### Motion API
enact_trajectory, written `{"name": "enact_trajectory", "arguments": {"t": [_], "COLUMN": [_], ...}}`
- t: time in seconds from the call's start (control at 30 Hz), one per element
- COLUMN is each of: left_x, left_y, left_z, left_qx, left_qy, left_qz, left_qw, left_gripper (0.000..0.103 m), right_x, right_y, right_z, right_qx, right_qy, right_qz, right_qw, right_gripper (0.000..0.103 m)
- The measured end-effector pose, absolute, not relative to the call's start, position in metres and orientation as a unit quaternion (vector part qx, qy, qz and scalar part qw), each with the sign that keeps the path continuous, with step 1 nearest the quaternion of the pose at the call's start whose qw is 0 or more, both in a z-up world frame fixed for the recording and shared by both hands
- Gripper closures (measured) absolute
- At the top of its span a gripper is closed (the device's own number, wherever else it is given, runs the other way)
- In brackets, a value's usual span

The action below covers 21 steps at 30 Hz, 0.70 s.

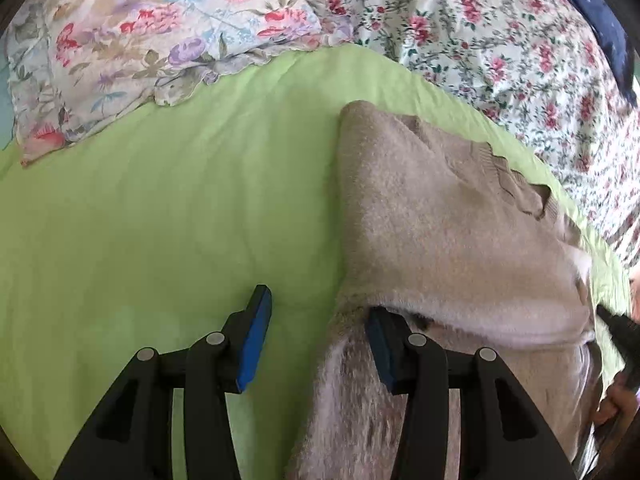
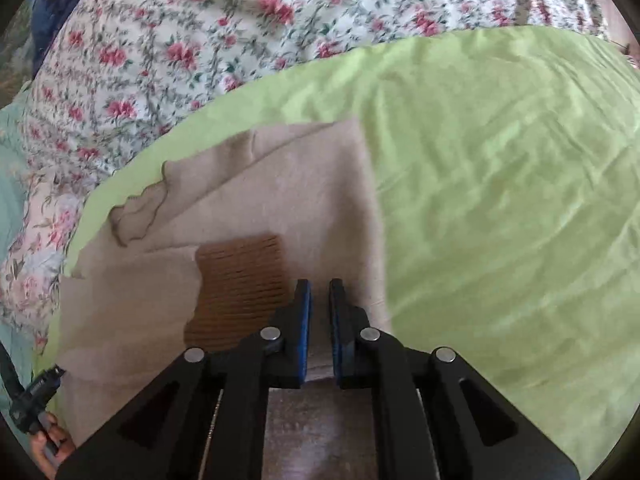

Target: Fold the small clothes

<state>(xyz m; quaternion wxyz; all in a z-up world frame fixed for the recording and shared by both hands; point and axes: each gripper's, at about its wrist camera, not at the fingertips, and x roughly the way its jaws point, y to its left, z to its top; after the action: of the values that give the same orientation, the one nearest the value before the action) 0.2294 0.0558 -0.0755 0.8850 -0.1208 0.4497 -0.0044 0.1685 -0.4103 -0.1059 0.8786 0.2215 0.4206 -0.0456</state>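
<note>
Below, two wrist views of a beige knitted garment lying on a green sheet spread over a bed. Left gripper: low over the near edge of the garment, black fingers tipped with blue pads, set wide apart; the left pad rests over bare sheet, the right pad is tucked under a raised fold of the knit. Nothing is pinched between them. Right gripper: pointed forward over the near right part of the garment, pads drawn narrow, with pale fabric lying in the slit between them; whether the pads actually clamp that fabric cannot be told.

Materials: the knit is fuzzy and soft, with a scalloped hem at its far left in the right view, and a darker brown ribbed patch just left of the right gripper. The sheet is smooth and lightly creased. A floral pillow lies at far left, a rose-print bedcover at far right.

Hidden parts: the garment's near edge is cut off by the frame and the gripper bodies; the far bedding is blurred in the right view.
</note>
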Motion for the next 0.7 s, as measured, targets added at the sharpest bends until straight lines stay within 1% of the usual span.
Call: {"name": "enact_trajectory", "arguments": {"t": [0.07, 0.13, 0.17, 0.23, 0.3, 0.33, 0.4, 0.5, 0.53, 0.57, 0.63, 0.7], "left_x": [0.227, 0.227, 0.227, 0.226, 0.221, 0.216, 0.199, 0.166, 0.154, 0.141, 0.117, 0.091], "left_y": [0.054, 0.056, 0.057, 0.061, 0.061, 0.061, 0.059, 0.058, 0.057, 0.056, 0.056, 0.057], "left_z": [-0.078, -0.080, -0.080, -0.078, -0.075, -0.073, -0.071, -0.068, -0.067, -0.065, -0.061, -0.059], "left_qx": [-0.110, -0.113, -0.116, -0.119, -0.111, -0.104, -0.090, -0.090, -0.089, -0.088, -0.086, -0.085], "left_qy": [0.452, 0.453, 0.453, 0.458, 0.462, 0.462, 0.464, 0.469, 0.471, 0.472, 0.470, 0.470], "left_qz": [-0.002, -0.003, -0.004, -0.008, -0.013, -0.014, -0.020, -0.053, -0.064, -0.072, -0.078, -0.077], "left_qw": [0.885, 0.884, 0.884, 0.881, 0.880, 0.881, 0.881, 0.877, 0.875, 0.874, 0.875, 0.875], "left_gripper": [0.053, 0.052, 0.052, 0.052, 0.052, 0.054, 0.053, 0.053, 0.052, 0.051, 0.047, 0.044], "right_x": [0.168, 0.176, 0.183, 0.191, 0.185, 0.181, 0.159, 0.123, 0.110, 0.095, 0.062, 0.031], "right_y": [-0.401, -0.385, -0.375, -0.370, -0.381, -0.386, -0.395, -0.402, -0.400, -0.396, -0.384, -0.375], "right_z": [-0.096, -0.097, -0.105, -0.126, -0.130, -0.127, -0.114, -0.102, -0.098, -0.093, -0.082, -0.074], "right_qx": [0.234, 0.229, 0.223, 0.205, 0.225, 0.229, 0.201, 0.235, 0.234, 0.223, 0.195, 0.175], "right_qy": [0.406, 0.420, 0.441, 0.485, 0.482, 0.480, 0.478, 0.468, 0.468, 0.467, 0.466, 0.467], "right_qz": [0.002, 0.040, 0.056, 0.029, 0.011, -0.003, -0.067, -0.034, -0.026, -0.016, 0.006, 0.013], "right_qw": [0.883, 0.877, 0.868, 0.849, 0.847, 0.847, 0.852, 0.852, 0.852, 0.855, 0.863, 0.867], "right_gripper": [0.092, 0.092, 0.090, 0.088, 0.088, 0.088, 0.080, 0.068, 0.058, 0.052, 0.049, 0.048]}}
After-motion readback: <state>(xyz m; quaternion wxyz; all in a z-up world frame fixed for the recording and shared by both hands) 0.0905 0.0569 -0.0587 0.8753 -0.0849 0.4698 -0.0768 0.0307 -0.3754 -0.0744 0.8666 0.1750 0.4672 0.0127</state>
